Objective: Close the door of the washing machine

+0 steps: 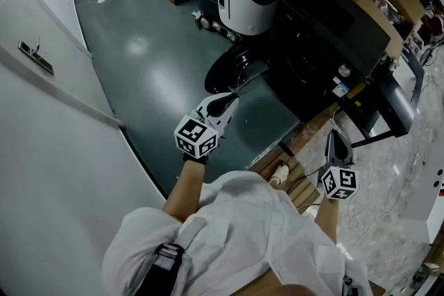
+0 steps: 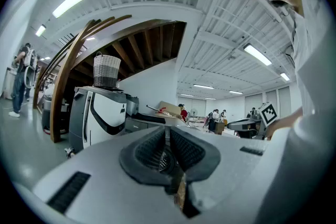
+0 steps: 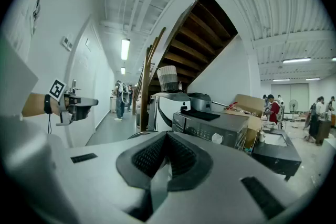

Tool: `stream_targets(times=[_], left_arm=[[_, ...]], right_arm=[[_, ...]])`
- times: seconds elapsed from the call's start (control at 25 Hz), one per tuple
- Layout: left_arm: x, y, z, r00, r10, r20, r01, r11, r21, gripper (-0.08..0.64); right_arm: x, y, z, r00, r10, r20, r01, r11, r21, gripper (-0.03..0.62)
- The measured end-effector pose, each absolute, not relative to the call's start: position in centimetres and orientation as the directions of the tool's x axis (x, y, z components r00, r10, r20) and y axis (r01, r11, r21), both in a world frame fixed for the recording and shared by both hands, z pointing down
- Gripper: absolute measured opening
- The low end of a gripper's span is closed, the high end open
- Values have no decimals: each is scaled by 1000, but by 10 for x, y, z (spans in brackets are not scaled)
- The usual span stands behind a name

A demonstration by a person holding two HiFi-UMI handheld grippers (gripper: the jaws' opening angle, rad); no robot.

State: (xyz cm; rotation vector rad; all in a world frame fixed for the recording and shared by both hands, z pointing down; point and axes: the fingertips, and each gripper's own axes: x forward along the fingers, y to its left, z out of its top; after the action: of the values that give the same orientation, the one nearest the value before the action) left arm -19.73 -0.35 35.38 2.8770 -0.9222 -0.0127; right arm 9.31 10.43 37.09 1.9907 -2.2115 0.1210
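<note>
Right, the round door (image 1: 234,70) of the dark washing machine (image 1: 316,55) stood swung wide out over the floor, so the job was not yet done. The left tool (image 1: 232,102) was held level, jaws together on nothing, its tip just by the door's near edge; touching or not, I couldn't tell. The right tool (image 1: 337,138), also closed and empty, hung beside the machine, apart from the door. The whole push shut was left.

From my feed the floor (image 1: 149,59) looks glossy and smooth, the washing machine door (image 1: 237,70) shiny, probably plastic, and the pallet (image 1: 303,135) bare rough wood.
</note>
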Motion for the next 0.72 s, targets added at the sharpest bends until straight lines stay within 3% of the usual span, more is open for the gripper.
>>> stream_targets(times=[0.72], left_arm=[[-188, -9, 351, 829, -558, 33, -557, -822, 114, 35]], right_arm=[[99, 94, 365, -119, -984, 135, -993, 121, 6, 29]])
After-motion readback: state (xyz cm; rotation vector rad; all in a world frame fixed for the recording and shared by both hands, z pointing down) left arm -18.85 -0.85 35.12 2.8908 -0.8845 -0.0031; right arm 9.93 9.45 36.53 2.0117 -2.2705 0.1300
